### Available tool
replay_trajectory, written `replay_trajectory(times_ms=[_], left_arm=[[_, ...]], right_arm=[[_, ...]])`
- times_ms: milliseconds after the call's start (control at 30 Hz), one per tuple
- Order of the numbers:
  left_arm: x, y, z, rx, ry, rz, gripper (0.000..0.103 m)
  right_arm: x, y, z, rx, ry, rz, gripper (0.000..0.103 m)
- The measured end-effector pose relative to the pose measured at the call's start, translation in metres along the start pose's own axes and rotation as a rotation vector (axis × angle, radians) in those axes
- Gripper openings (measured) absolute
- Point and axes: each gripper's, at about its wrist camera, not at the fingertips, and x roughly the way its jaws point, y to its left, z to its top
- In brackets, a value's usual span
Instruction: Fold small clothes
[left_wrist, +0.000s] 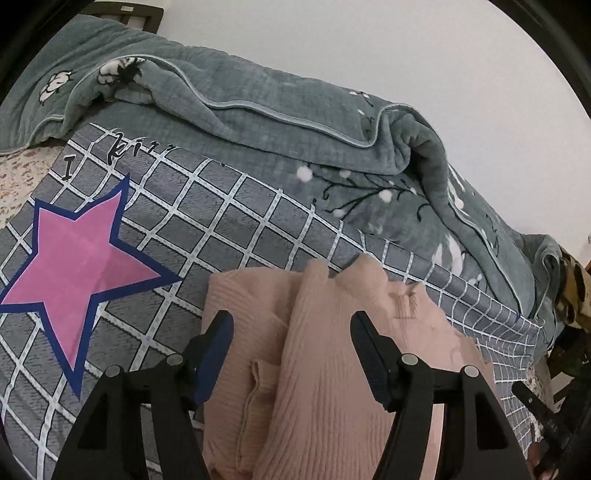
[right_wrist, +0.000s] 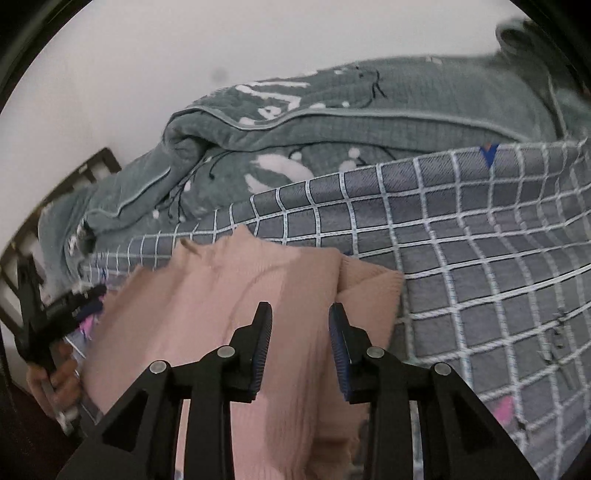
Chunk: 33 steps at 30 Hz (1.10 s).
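A pink ribbed knit sweater (left_wrist: 325, 332) lies folded on a grey checked bed cover (left_wrist: 221, 221) that bears a pink star (left_wrist: 81, 258). My left gripper (left_wrist: 291, 328) hovers over the sweater with its jaws wide apart, open, and the knit lies beneath them, not pinched. In the right wrist view the same sweater (right_wrist: 229, 288) fills the lower middle, one folded edge at its right. My right gripper (right_wrist: 300, 317) stands above it, jaws a modest gap apart, open, with no cloth caught between the pads. At the left of that view a hand (right_wrist: 55, 380) holds the left gripper (right_wrist: 44, 314).
A grey-green quilt (left_wrist: 295, 122) with branch prints is heaped along the back against a white wall (left_wrist: 406, 48). A floral sheet (left_wrist: 14, 177) shows at the far left. A dark slatted bed frame (right_wrist: 92, 166) and a camouflage-patterned item (left_wrist: 572, 288) sit at the bed's end.
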Motion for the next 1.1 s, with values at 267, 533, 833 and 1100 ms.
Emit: replay_trajectory(times_ms=[267, 533, 833, 1100], left_arm=[[-0.023, -0.001, -0.027, 0.061, 0.004, 0.006, 0.072], [-0.058, 0.017, -0.077, 0.063, 0.032, -0.007, 0.073], [-0.067, 0.023, -0.100, 0.071, 0.093, -0.049, 0.075], [-0.057, 0.030, -0.095, 0.053, 0.093, -0.064, 0.075]], right_arm=[[-0.023, -0.004, -0.037, -0.045, 0.006, -0.058, 0.042], [-0.030, -0.008, -0.075, 0.014, 0.059, 0.007, 0.043], [-0.027, -0.008, -0.092, 0.036, 0.107, 0.022, 0.044], [-0.020, -0.010, -0.092, 0.047, 0.121, 0.023, 0.045]])
